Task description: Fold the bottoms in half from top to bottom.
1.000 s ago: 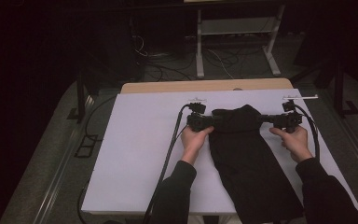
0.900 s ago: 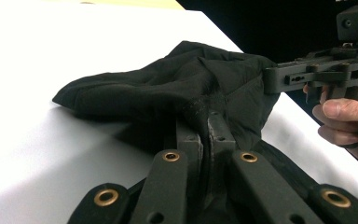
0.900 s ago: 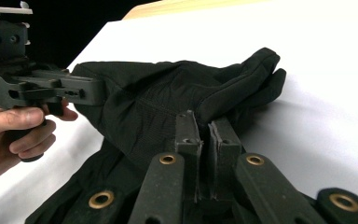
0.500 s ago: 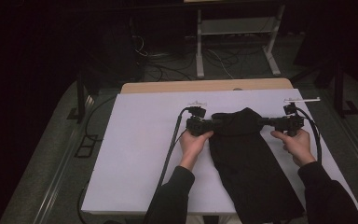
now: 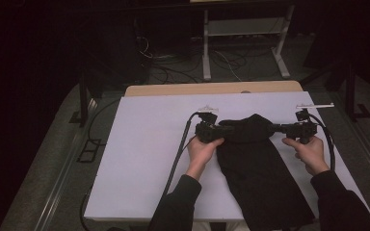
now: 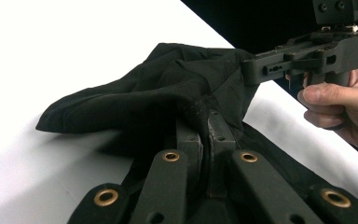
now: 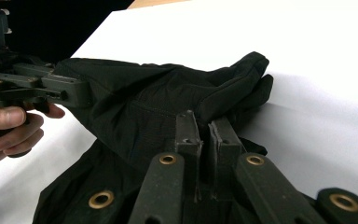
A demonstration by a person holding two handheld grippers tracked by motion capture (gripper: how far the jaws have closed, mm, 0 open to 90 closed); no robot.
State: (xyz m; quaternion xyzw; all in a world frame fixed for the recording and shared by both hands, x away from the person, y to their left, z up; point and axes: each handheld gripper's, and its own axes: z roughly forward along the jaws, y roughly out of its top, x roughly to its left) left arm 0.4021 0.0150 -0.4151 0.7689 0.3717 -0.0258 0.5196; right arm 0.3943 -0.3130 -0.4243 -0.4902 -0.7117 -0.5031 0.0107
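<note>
Left gripper (image 5: 221, 131) clamping on left side of black garment (image 5: 260, 178), jaws pinched tight w/ a fold of cloth between them, per left gripper view (image 6: 205, 135). Holding that side raised just off white table cover (image 5: 144, 159). Garment (image 6: 158, 98) lying right of centre on cover, long axis running toward person; far end bunched and lifted between both grippers, near end draping past near edge of cover.

Progress, judged from layout: looking like a fold of far end back over the body. Both side grips made, far end gathered and partly lifted; carry-over toward near side and lay-down not yet done. Lower portion lying flat, fairly smooth, no fold line visible yet.

Right gripper (image 5: 282, 128) likewise clenched on right side of garment (image 7: 168, 107), cloth nipped between jaws (image 7: 205, 140), opposite left unit.

Edges and room:
- Left of garment: wide bare cover, plenty of room for swing or re-lay.
- Far side: bare strip of cover, then wooden table edge (image 5: 212, 89); adequate clearance.
- Right side: garment near right edge of cover; right hand (image 5: 310, 154) working close to it, less margin.
- Near side: hem overhanging, so pulling further toward person risking slide-off.
- Cable (image 5: 178, 159) trailing from left gripper across cover toward near edge; keeping clear of cloth advised.
</note>
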